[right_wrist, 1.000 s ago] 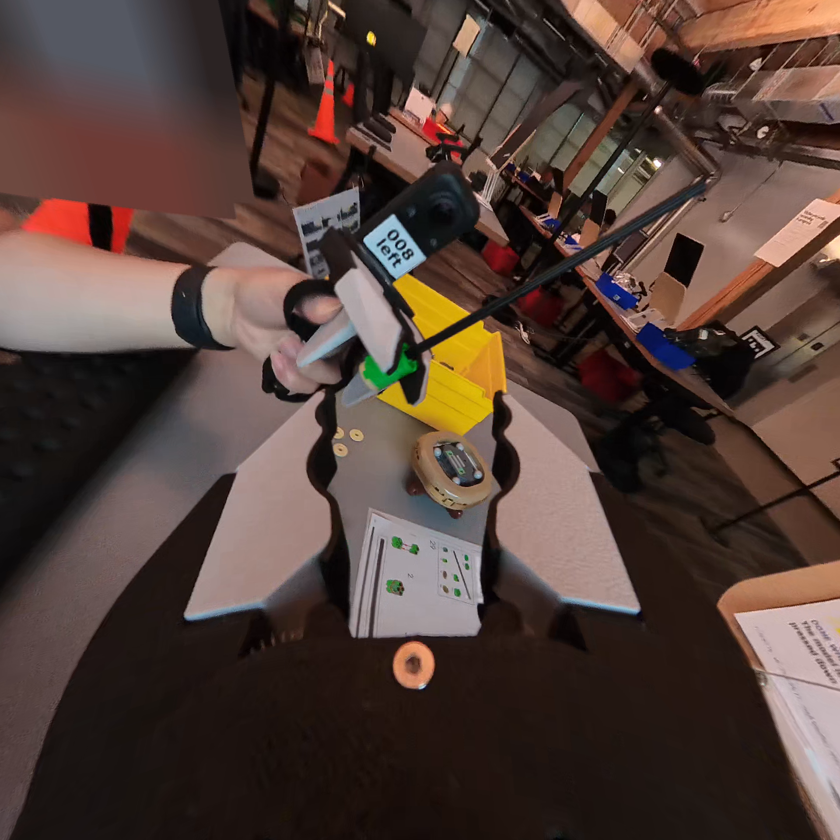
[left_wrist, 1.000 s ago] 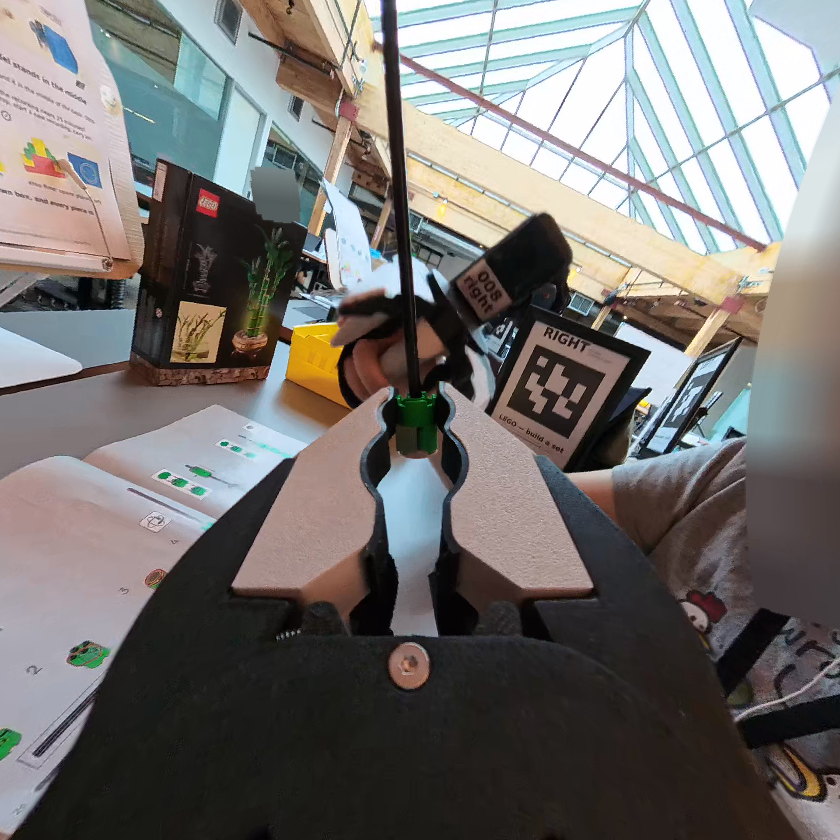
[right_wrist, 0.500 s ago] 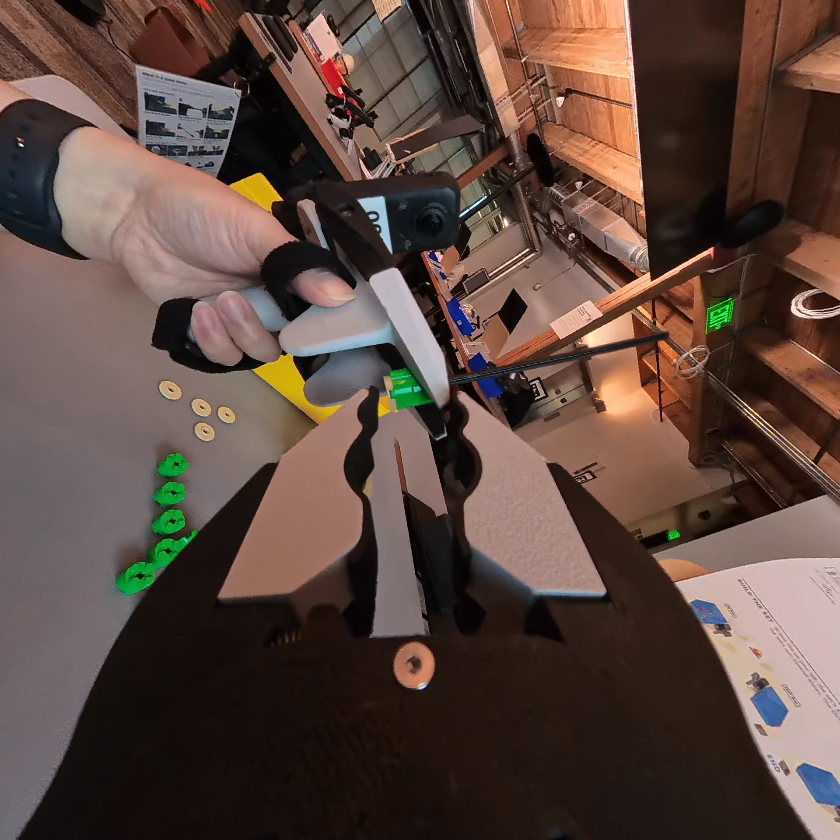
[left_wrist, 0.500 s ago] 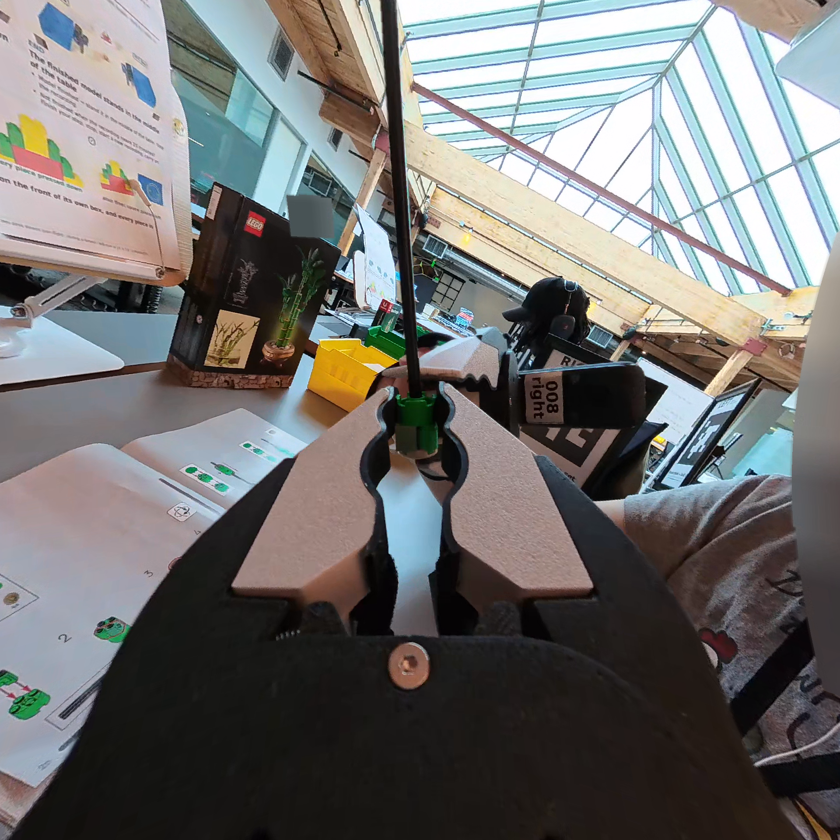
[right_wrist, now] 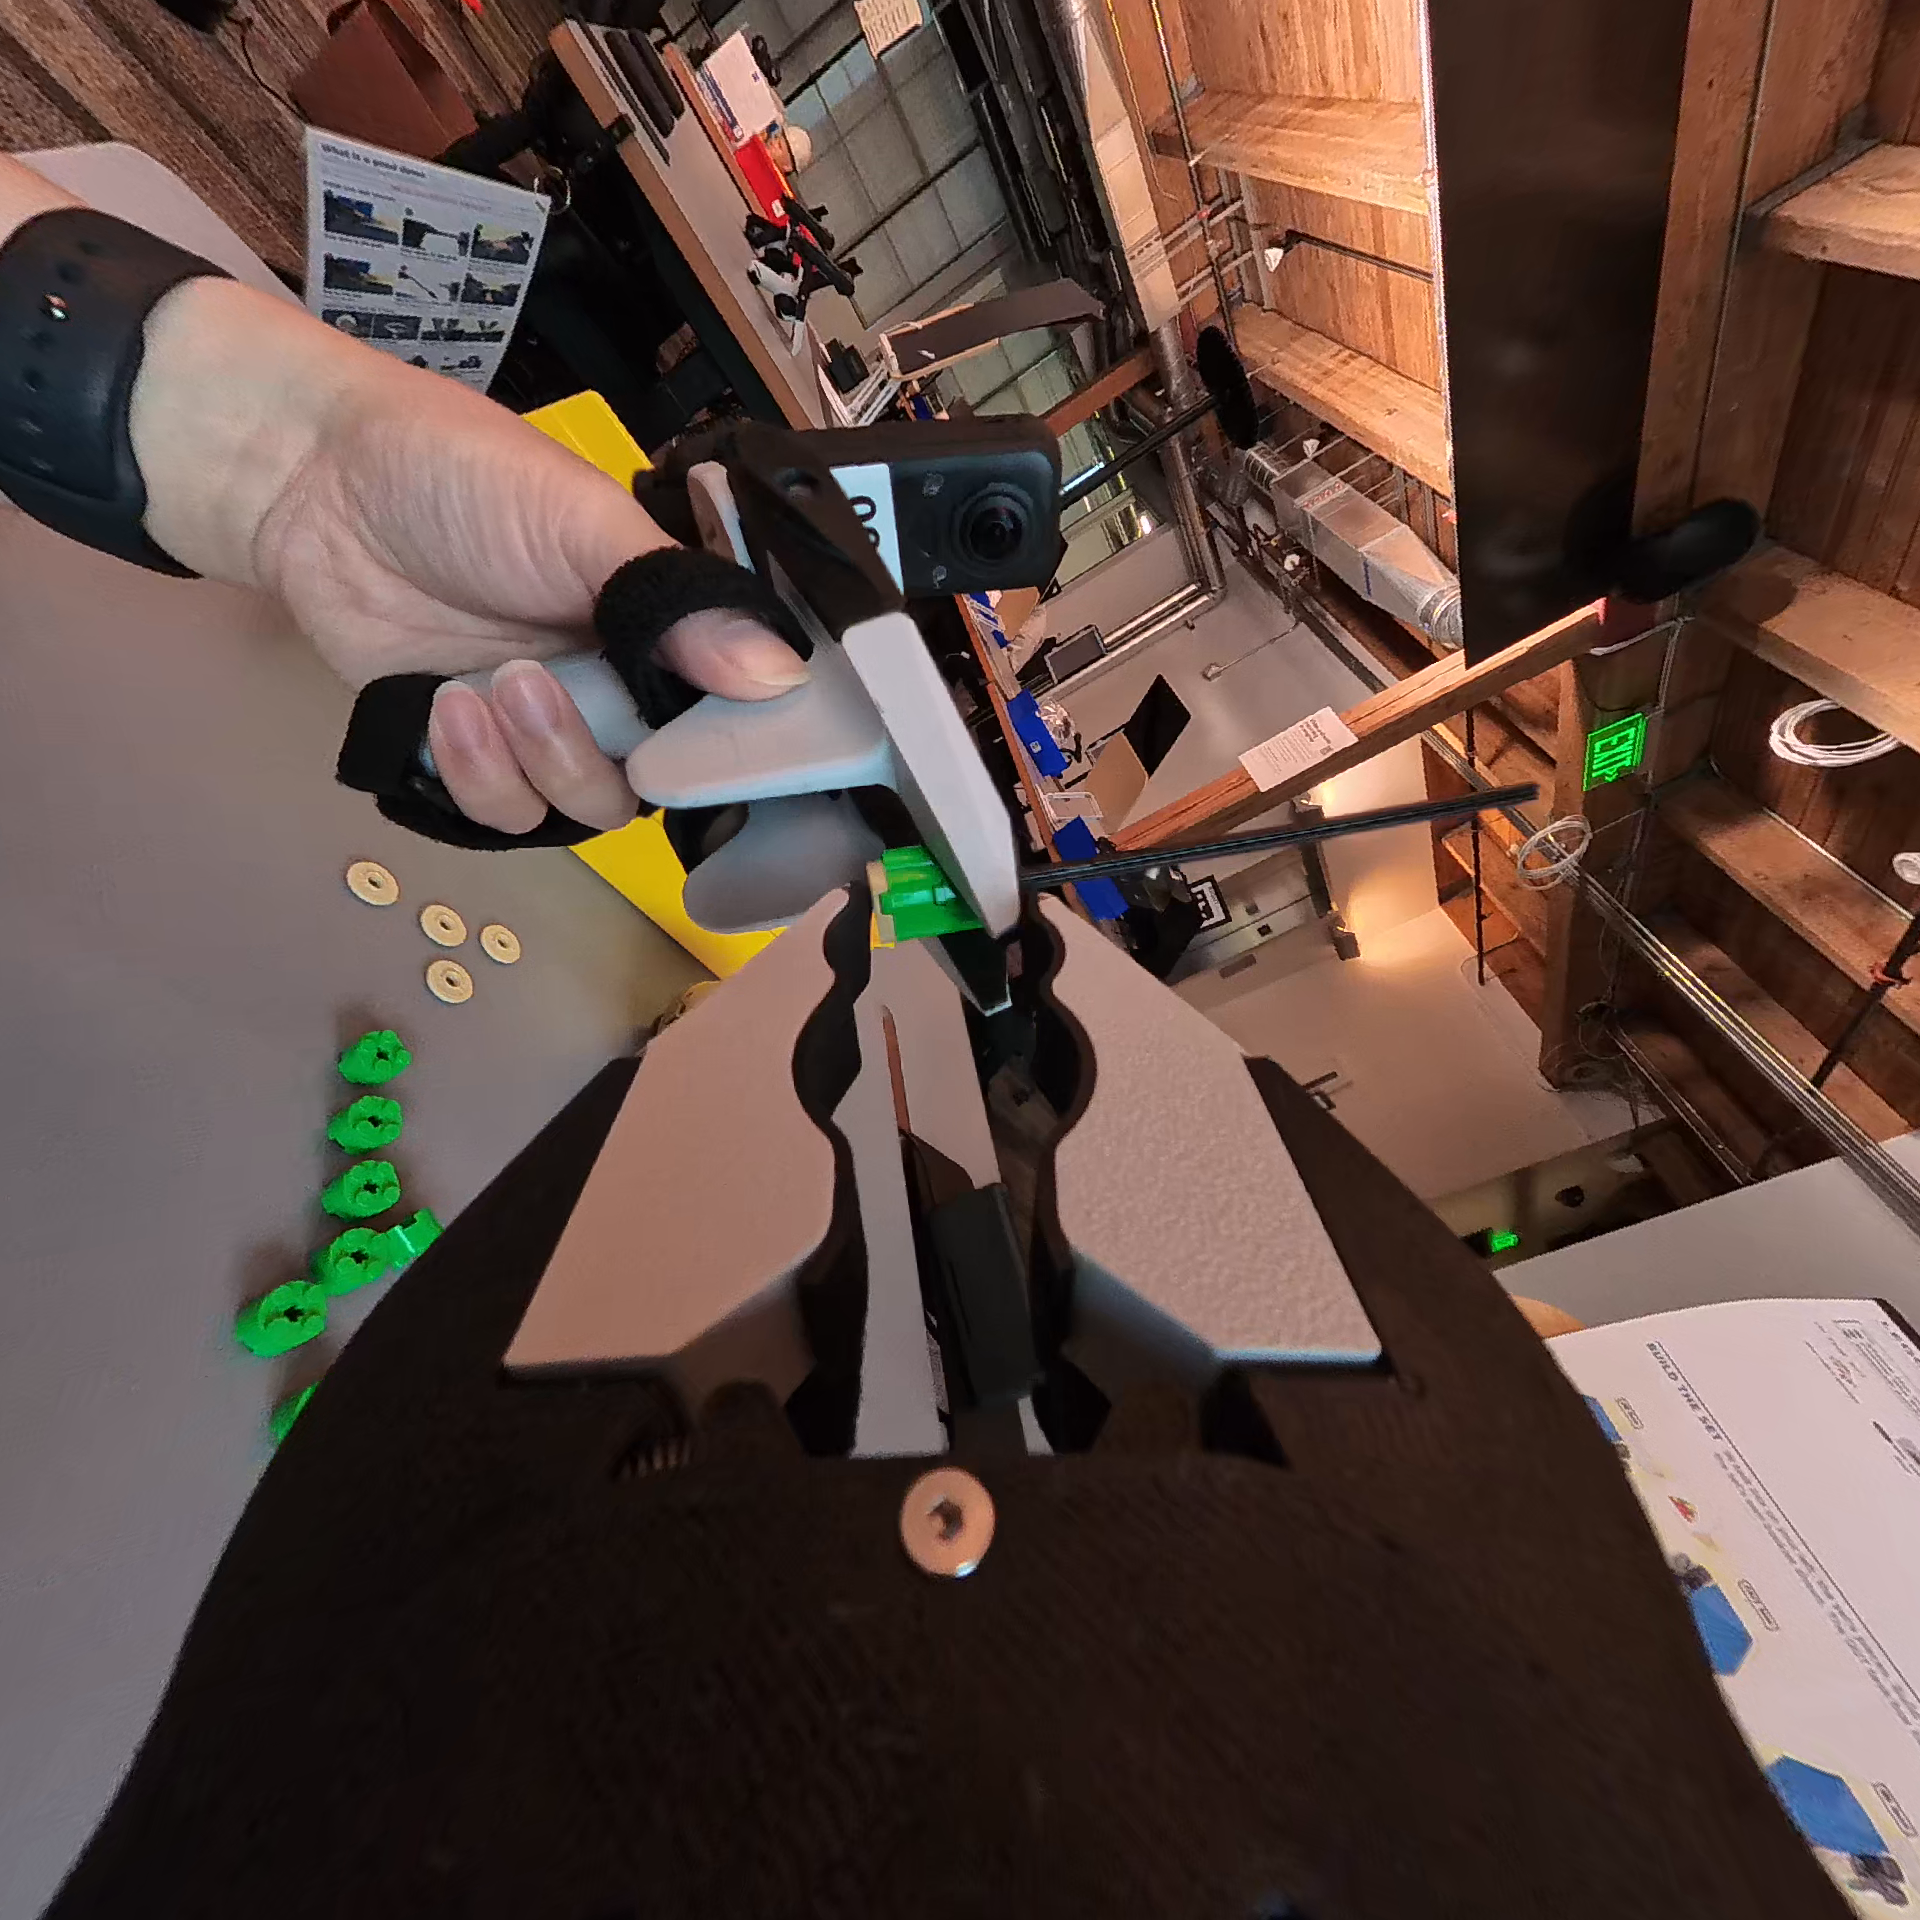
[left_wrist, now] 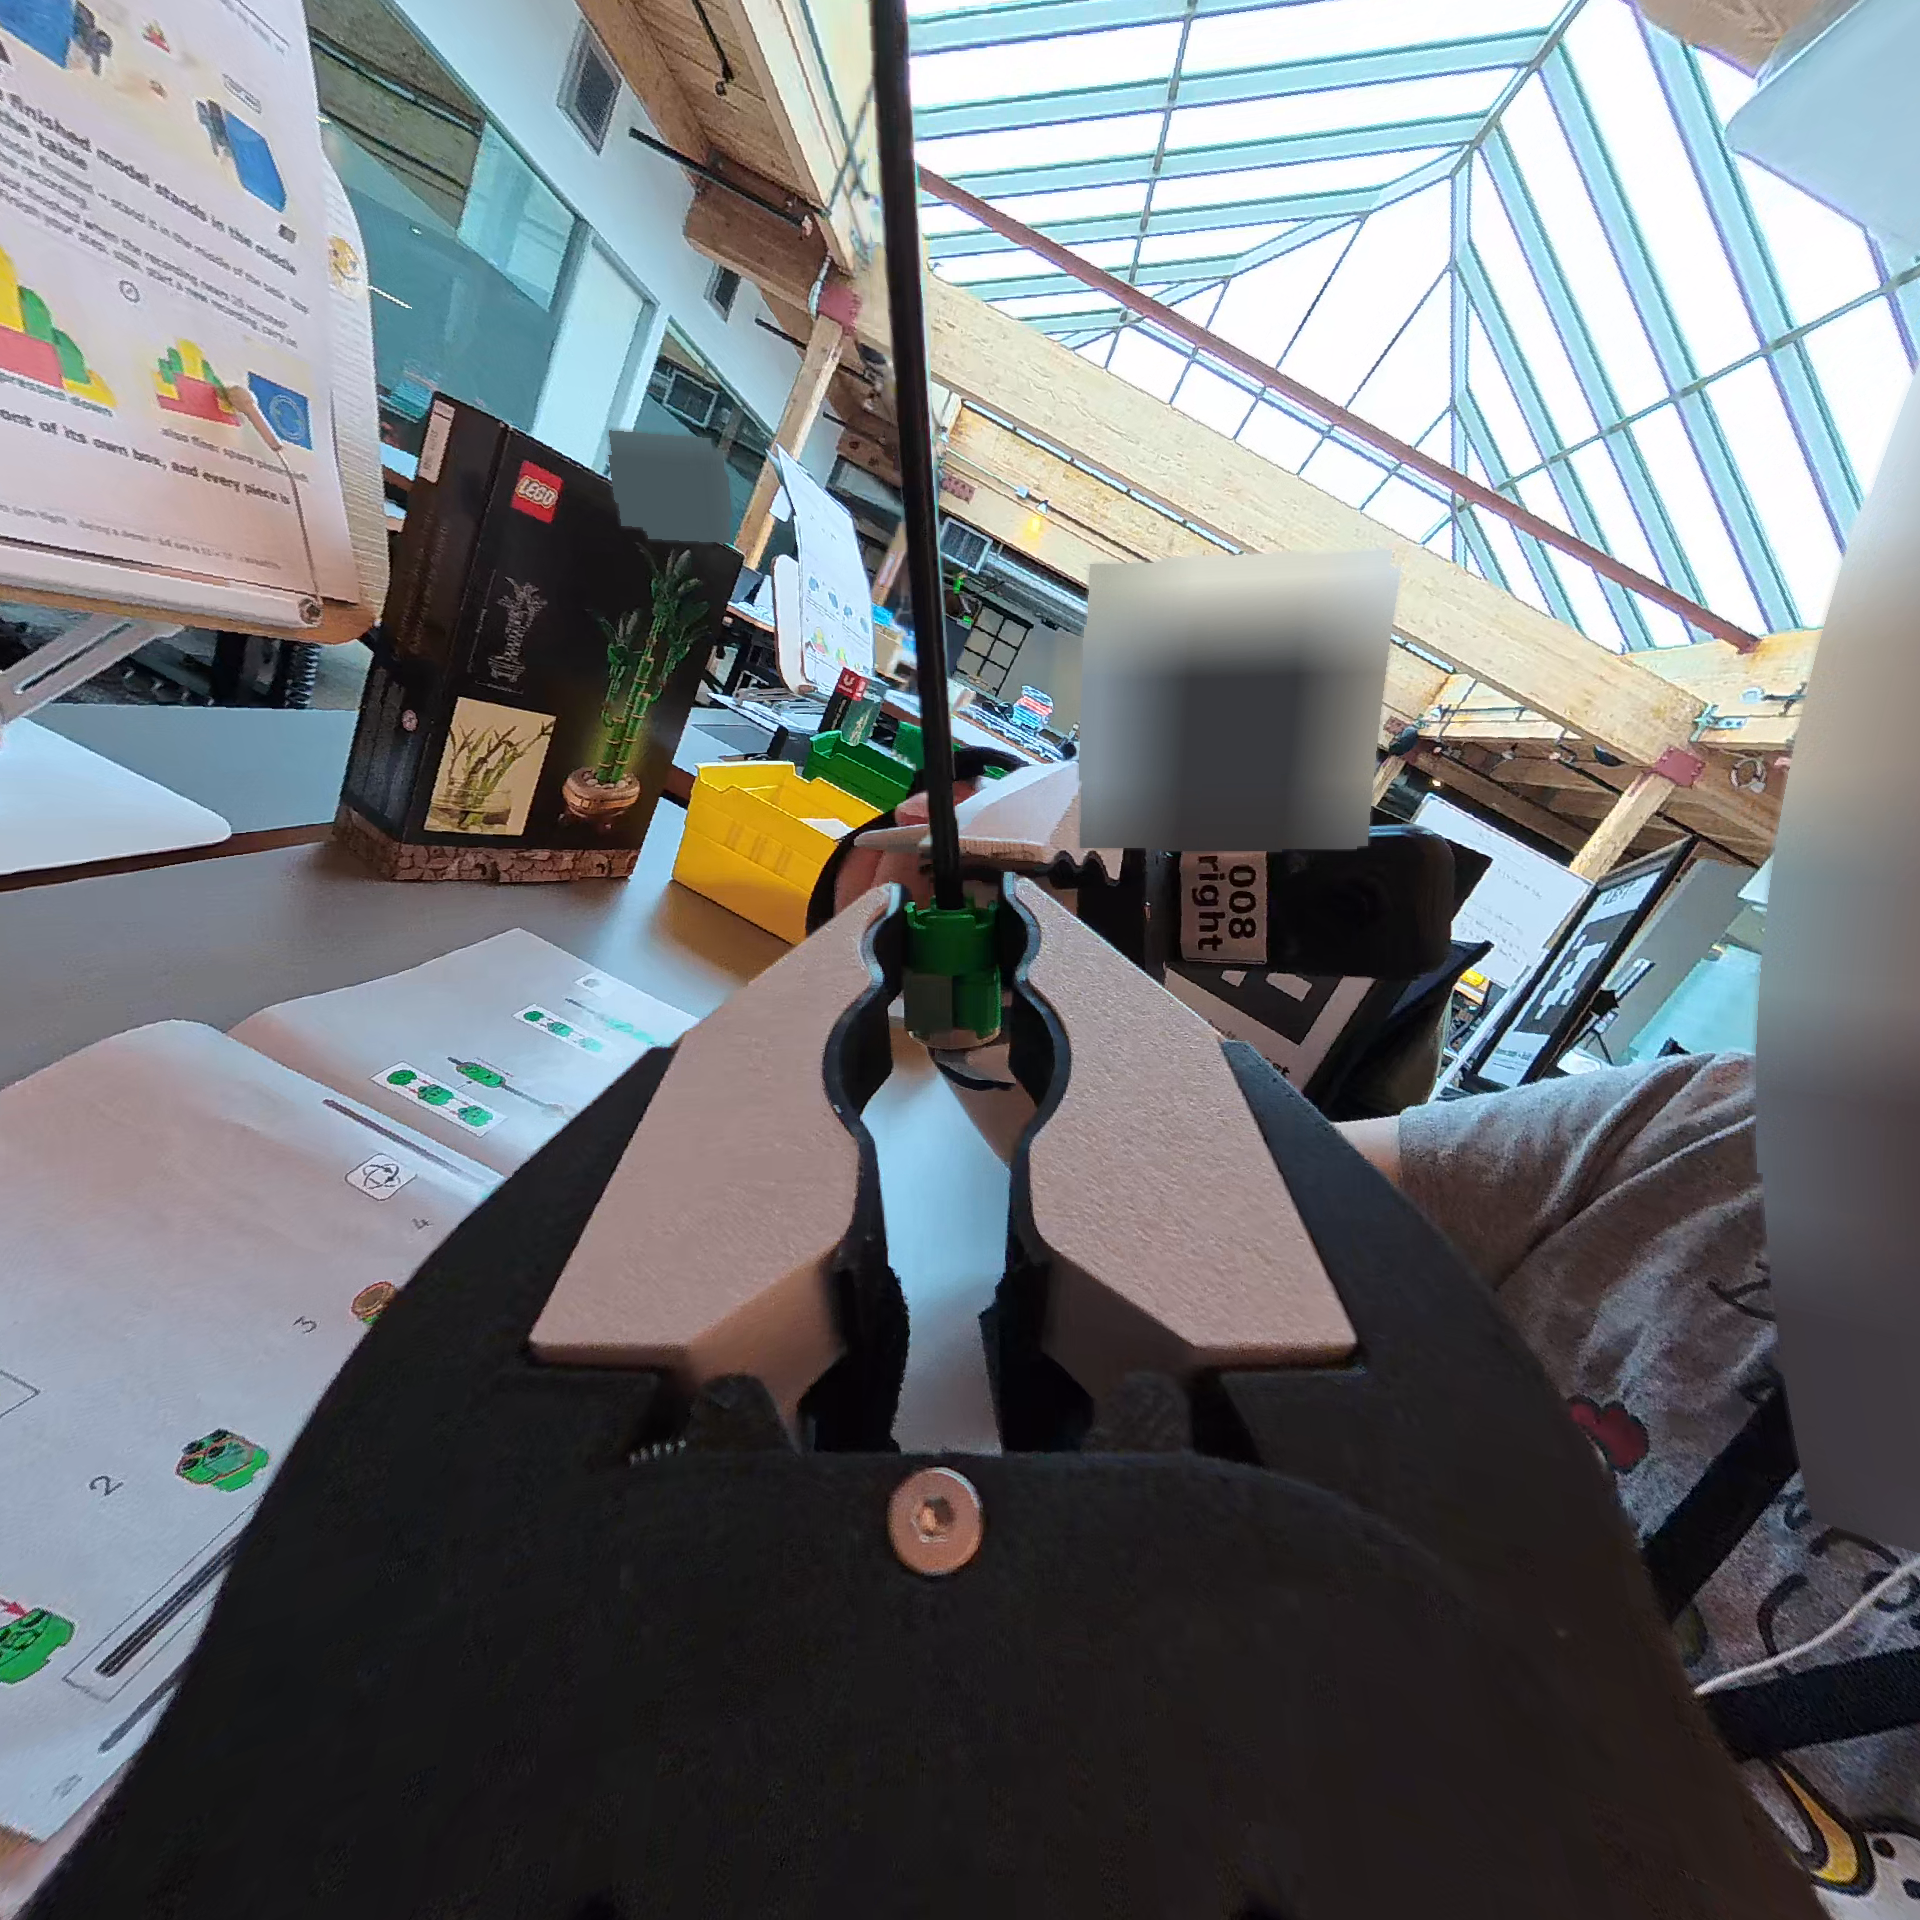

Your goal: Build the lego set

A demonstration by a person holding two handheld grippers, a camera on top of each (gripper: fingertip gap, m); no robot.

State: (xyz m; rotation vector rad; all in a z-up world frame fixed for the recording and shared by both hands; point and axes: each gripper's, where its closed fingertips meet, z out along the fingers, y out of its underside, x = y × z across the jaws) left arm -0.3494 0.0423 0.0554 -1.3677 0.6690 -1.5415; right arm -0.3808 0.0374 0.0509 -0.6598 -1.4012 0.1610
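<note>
My left gripper (left_wrist: pixel 951 906) is shut on a short stack of green round bricks (left_wrist: pixel 951 971) threaded on a long black rod (left_wrist: pixel 906 416). The rod stands up out of the stack. In the right wrist view a hand holds that gripper, with the green stack (right_wrist: pixel 914 891) between its fingers (right_wrist: pixel 935 769) and the rod (right_wrist: pixel 1299 831) pointing right. My right gripper (right_wrist: pixel 940 920) has its jaws a little apart with nothing between them, and its tips are right at the green stack. It also shows behind the stack in the left wrist view (left_wrist: pixel 997 821).
Several loose green round bricks (right_wrist: pixel 364 1127) and tan round plates (right_wrist: pixel 442 925) lie on the grey table (right_wrist: pixel 156 935). An open instruction booklet (left_wrist: pixel 208 1195), the set's box (left_wrist: pixel 540 644), a yellow bin (left_wrist: pixel 758 842) and a green bin (left_wrist: pixel 862 764) stand around. A printed sheet (right_wrist: pixel 1766 1507) lies at the right. Left and right tips are no more than a few centimetres apart.
My right gripper has swung from over the table up to the left gripper's tips, and its jaws have narrowed. The left gripper has kept its hold on the green stack and rod.
</note>
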